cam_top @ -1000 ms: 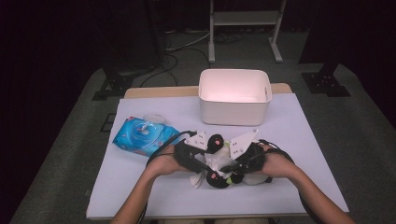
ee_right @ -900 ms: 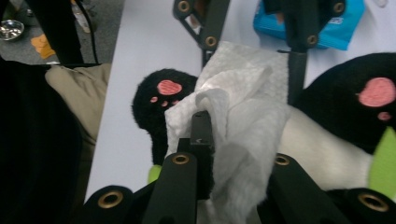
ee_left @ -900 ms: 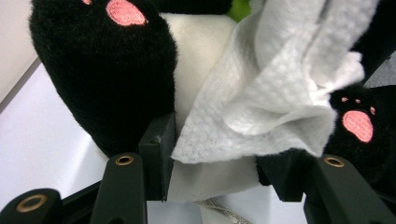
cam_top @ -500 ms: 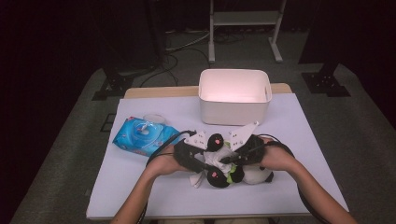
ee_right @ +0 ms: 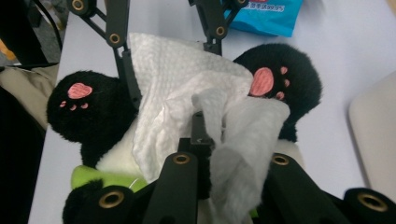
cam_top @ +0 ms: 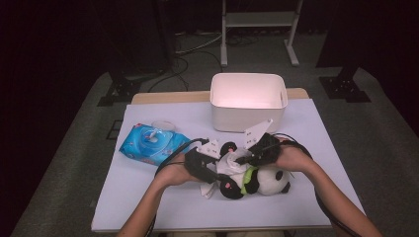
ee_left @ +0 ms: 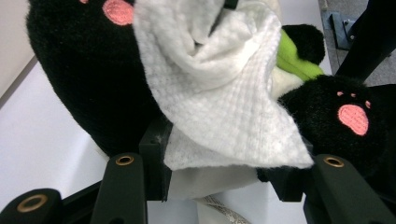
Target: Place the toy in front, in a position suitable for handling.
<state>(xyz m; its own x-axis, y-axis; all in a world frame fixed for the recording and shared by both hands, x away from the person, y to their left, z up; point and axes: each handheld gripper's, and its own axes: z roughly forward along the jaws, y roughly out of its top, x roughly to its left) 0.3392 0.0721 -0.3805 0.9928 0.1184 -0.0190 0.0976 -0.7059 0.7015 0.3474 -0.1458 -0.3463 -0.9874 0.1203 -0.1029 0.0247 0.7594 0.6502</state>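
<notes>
From above we see the white bin [cam_top: 248, 101] behind the panda toy [cam_top: 257, 180], which lies on the table [cam_top: 148, 207]. Our left gripper [ee_left: 224, 179] clamps the white wipe [ee_left: 224, 107] near the toy's 2 paws; our right gripper [ee_right: 229, 161] pinches another wad of it.

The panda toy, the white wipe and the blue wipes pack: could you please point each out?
panda toy [cam_top: 269, 180], high view, white belly.
white wipe [ee_left: 224, 93], left gripper view, middle of the cloth.
blue wipes pack [cam_top: 148, 143], high view, top face.
</notes>
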